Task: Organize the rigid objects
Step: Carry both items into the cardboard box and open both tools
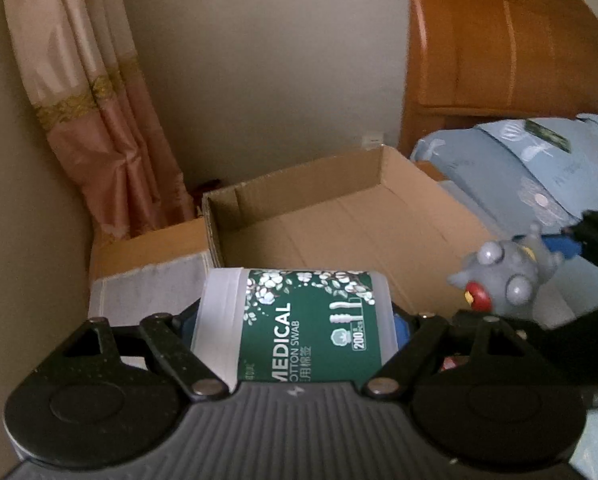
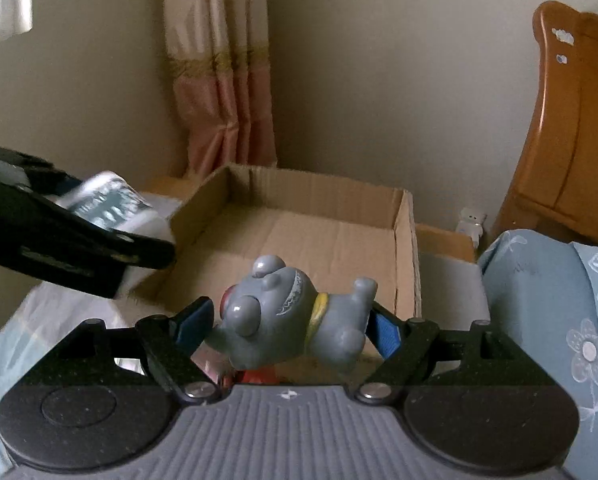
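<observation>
My left gripper [image 1: 295,322] is shut on a clear cotton swab box [image 1: 299,320] with a green "MEDICAL COTTON SWAB" label, held on its side in front of an open cardboard box [image 1: 339,216]. In the right wrist view my right gripper [image 2: 289,326] is shut on a grey toy dog [image 2: 291,316] with a yellow collar, lying sideways between the blue pads, just before the cardboard box [image 2: 299,236]. The toy dog [image 1: 503,280] also shows at the right of the left wrist view. The left gripper with the swab box [image 2: 107,200] appears blurred at the left of the right wrist view.
A pink and cream curtain [image 1: 99,120] hangs in the corner behind the box. A wooden headboard [image 1: 499,48] and light blue bedding [image 2: 547,304] lie to the right. A second cardboard flap [image 1: 151,244] and white cloth [image 1: 151,292] sit left of the box.
</observation>
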Action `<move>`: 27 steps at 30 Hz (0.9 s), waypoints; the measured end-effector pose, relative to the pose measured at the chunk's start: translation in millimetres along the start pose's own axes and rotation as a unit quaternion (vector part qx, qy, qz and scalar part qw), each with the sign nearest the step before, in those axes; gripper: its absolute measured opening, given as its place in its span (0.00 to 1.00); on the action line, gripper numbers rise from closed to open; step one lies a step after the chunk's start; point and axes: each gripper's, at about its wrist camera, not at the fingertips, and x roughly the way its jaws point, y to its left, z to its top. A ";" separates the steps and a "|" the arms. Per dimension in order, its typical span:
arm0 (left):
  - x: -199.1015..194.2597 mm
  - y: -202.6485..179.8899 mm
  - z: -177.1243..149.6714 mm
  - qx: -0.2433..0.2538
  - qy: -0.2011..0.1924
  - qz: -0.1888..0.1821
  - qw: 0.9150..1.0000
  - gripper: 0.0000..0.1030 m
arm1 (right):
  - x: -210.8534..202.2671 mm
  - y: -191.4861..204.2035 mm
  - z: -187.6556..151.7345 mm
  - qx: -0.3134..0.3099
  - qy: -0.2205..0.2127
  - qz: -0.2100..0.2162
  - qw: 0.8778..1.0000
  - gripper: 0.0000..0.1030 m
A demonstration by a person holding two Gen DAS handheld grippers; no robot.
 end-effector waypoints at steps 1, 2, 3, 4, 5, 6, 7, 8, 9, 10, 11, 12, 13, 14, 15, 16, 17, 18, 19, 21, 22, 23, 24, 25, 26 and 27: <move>7.5 0.0 3.5 -0.003 0.002 0.000 1.000 0.80 | 6.3 -1.4 4.7 0.003 0.000 0.002 1.000 0.83; 14.4 0.6 5.4 -0.006 0.002 -0.002 1.000 0.80 | 13.7 -2.1 9.0 0.004 0.005 0.004 1.000 0.84; 21.5 0.3 6.7 -0.007 0.003 -0.005 1.000 0.81 | 19.9 -3.1 11.6 0.006 0.010 0.003 1.000 0.89; 26.8 -0.6 6.1 -0.008 0.003 -0.004 1.000 0.83 | 22.7 -3.3 13.6 0.010 0.011 -0.002 1.000 0.93; 30.4 -1.4 6.2 -0.008 0.002 0.003 1.000 0.84 | 25.3 -3.2 14.4 0.014 0.009 -0.009 1.000 0.98; 32.0 -2.3 6.2 -0.007 0.002 0.006 1.000 0.86 | 26.4 -1.7 15.5 0.015 0.008 -0.021 1.000 0.99; 33.3 -3.7 5.7 -0.003 0.002 0.009 1.000 0.87 | 27.0 -1.2 15.0 0.013 0.008 -0.026 1.000 0.99; 33.2 -5.2 4.8 -0.001 0.002 0.013 1.000 0.88 | 26.6 -1.4 13.9 0.010 0.009 -0.025 1.000 1.00; 33.4 -5.8 3.7 0.001 0.001 0.014 1.000 0.88 | 25.0 -2.3 11.8 0.011 0.008 -0.022 1.000 1.00; 32.6 -6.5 1.7 0.002 0.001 0.013 1.000 0.89 | 22.2 -3.3 9.8 0.016 0.007 -0.019 1.000 1.00; 31.0 -7.1 -0.4 0.002 0.002 0.013 1.000 0.89 | 19.6 -3.6 7.8 0.019 0.006 -0.015 1.000 1.00; 28.6 -8.1 -2.3 0.001 0.001 0.014 1.000 0.89 | 16.3 -3.2 5.1 0.019 0.004 -0.013 1.000 1.00; 26.3 -9.5 -3.8 0.004 0.000 0.013 1.000 0.89 | 13.0 -2.3 2.2 0.019 0.003 -0.014 1.000 1.00; 22.8 -11.3 -7.0 0.007 -0.001 0.012 1.000 0.89 | 9.5 -1.6 -0.8 0.016 0.002 -0.013 1.000 1.00; 18.9 -13.4 -10.5 0.009 -0.002 0.013 1.000 0.89 | 5.8 -0.6 -4.8 0.015 0.004 -0.011 1.000 1.00; 15.7 -15.6 -14.3 0.013 -0.002 0.014 1.000 0.90 | 2.6 1.0 -8.2 0.015 0.006 -0.009 1.000 1.00; 11.4 -18.9 -18.9 0.018 0.000 0.015 1.000 0.90 | -1.0 2.4 -12.6 0.013 0.007 -0.005 1.000 1.00; 6.7 -21.7 -23.1 0.023 -0.001 0.015 1.000 0.90 | -4.8 4.2 -17.3 0.009 0.009 -0.001 1.000 1.00; 1.9 -25.3 -28.0 0.027 -0.002 0.015 1.000 0.90 | -8.7 6.3 -22.6 0.005 0.010 0.000 1.000 1.00; -7.6 -31.4 -38.8 0.035 -0.005 0.012 0.999 0.91 | -16.8 10.9 -33.9 -0.005 0.014 0.002 1.000 1.00; -12.1 -34.6 -45.0 0.037 -0.003 0.009 0.999 0.91 | -20.6 12.3 -39.1 -0.009 0.016 0.004 1.000 1.00; -17.5 -36.9 -50.3 0.038 -0.002 0.005 0.999 0.91 | -24.9 13.5 -44.9 -0.012 0.017 0.007 1.000 1.00; -22.9 -39.9 -57.6 0.040 -0.002 -0.003 0.999 0.91 | -28.6 14.0 -50.3 -0.015 0.020 0.007 1.000 1.00; -27.3 -42.6 -63.1 0.039 -0.001 -0.009 0.999 0.91 | -32.0 14.7 -55.9 -0.017 0.021 0.004 1.000 1.00; -32.1 -44.3 -69.0 0.038 0.000 -0.015 0.999 0.91 | -36.2 14.5 -61.6 -0.019 0.022 0.000 1.000 1.00; -37.6 -46.2 -75.3 0.036 -0.001 -0.023 0.999 0.91 | -40.6 13.7 -67.7 -0.019 0.022 -0.005 1.000 1.00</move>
